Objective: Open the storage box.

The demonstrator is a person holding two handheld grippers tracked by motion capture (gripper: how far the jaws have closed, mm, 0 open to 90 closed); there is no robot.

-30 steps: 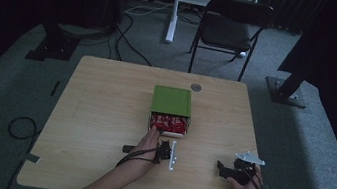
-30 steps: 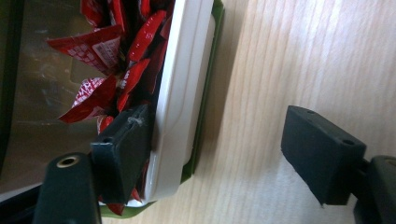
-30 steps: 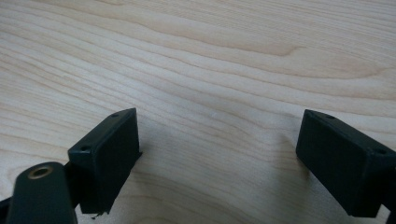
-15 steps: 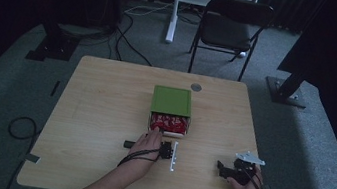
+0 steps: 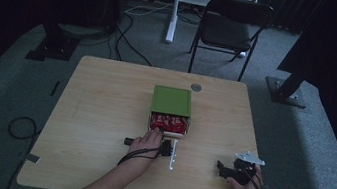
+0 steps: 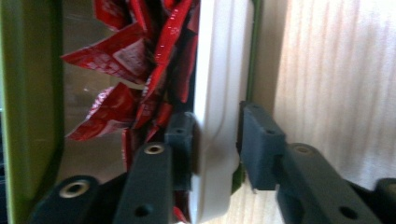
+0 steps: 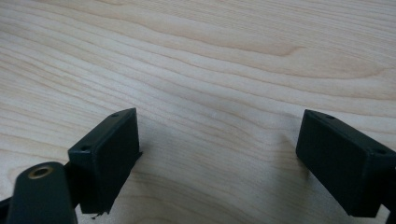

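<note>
Left claw (image 6: 215, 144) clamps the white plastic drawer front (image 6: 219, 93) of the green box (image 5: 171, 101) mid-worktop (image 5: 102, 115); drawer seems partly out, red packets (image 6: 135, 88) showing. Right claw (image 7: 219, 161) rests spread apart, empty.

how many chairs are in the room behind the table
1. A dark folding chair stands on the carpet beyond the far edge of the wooden table, near its right half. The background is very dark, so others may be hidden.
</note>
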